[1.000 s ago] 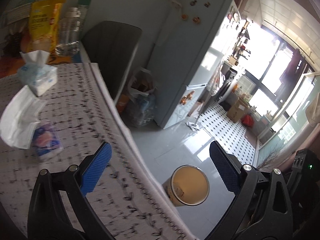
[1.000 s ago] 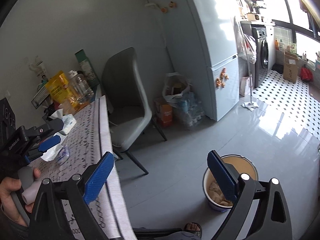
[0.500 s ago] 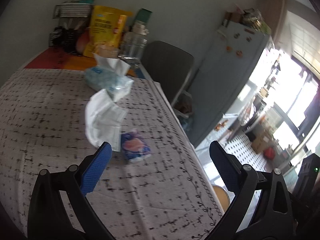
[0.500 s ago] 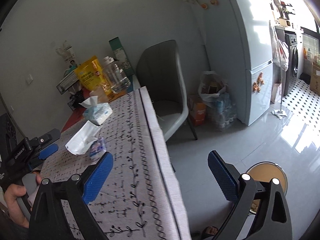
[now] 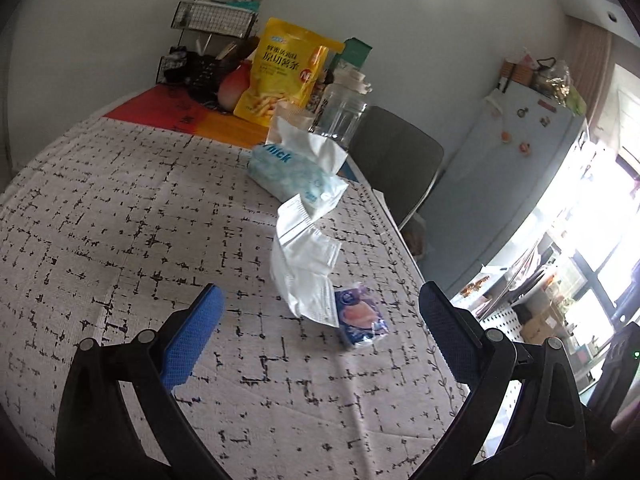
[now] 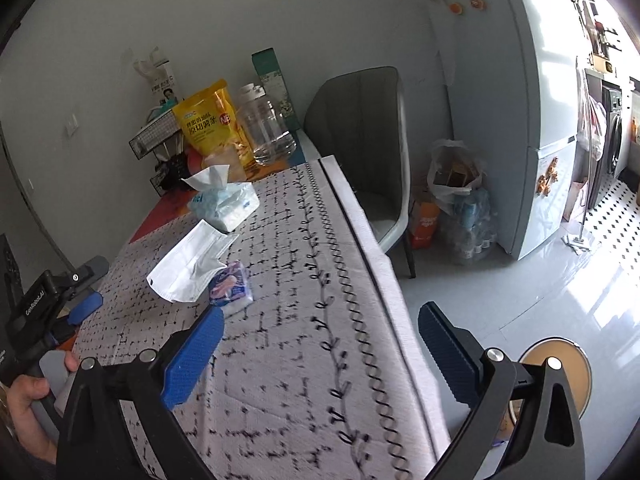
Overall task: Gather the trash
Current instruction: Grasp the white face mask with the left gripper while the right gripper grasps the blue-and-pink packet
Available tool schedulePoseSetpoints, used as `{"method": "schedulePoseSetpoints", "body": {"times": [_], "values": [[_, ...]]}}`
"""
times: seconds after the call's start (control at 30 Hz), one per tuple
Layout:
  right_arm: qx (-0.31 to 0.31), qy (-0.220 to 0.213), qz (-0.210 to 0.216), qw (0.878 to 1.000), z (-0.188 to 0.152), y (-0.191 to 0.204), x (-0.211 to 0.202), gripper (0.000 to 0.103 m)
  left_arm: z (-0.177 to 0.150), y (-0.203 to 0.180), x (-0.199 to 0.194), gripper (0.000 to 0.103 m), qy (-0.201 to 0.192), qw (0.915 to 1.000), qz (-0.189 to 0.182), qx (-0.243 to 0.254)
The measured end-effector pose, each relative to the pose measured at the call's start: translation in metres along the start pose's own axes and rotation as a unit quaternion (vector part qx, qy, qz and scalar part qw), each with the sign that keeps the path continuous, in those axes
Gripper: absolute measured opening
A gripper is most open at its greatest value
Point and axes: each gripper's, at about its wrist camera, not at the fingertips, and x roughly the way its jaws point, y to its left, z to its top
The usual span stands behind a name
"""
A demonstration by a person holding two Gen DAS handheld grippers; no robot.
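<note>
A white crumpled wrapper [image 5: 306,268] lies on the patterned tablecloth [image 5: 120,220], partly over a small blue snack packet [image 5: 360,316]. Both also show in the right wrist view: the wrapper [image 6: 188,262] and the packet [image 6: 232,288]. My left gripper [image 5: 320,328] is open and empty, just short of the wrapper and packet; it also shows in the right wrist view [image 6: 76,296]. My right gripper [image 6: 320,352] is open and empty above the table's right edge. A round bin [image 6: 560,376] with a tan inside stands on the floor at the lower right.
A tissue pack [image 5: 296,172], a yellow snack bag [image 5: 284,72], a clear jar [image 5: 340,108] and a wire rack [image 5: 212,20] stand at the table's far end. A grey chair [image 6: 368,152], bags [image 6: 456,200] and a fridge [image 6: 536,100] lie beyond.
My left gripper swung from the floor bin back over the table toward the wrapper and packet. My right gripper turned toward the table, so the bin slid to the lower right.
</note>
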Motion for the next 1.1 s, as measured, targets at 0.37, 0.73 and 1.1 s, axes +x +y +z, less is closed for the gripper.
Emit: {"method": "schedulePoseSetpoints", "body": {"times": [0.37, 0.73, 1.1], "values": [[0.009, 0.061, 0.052, 0.997, 0.004, 0.038, 0.073, 0.088, 0.001, 0.032, 0.024, 0.097, 0.024, 0.9992, 0.005, -0.032], [-0.053, 0.116, 0.066, 0.99, -0.004, 0.085, 0.139, 0.074, 0.0, 0.048, 0.061, 0.071, 0.07, 0.9963, 0.002, -0.049], [-0.072, 0.154, 0.09, 0.981, 0.004, 0.086, 0.169, 0.013, 0.005, 0.041, 0.119, 0.034, 0.1, 0.9924, -0.001, -0.071]]}}
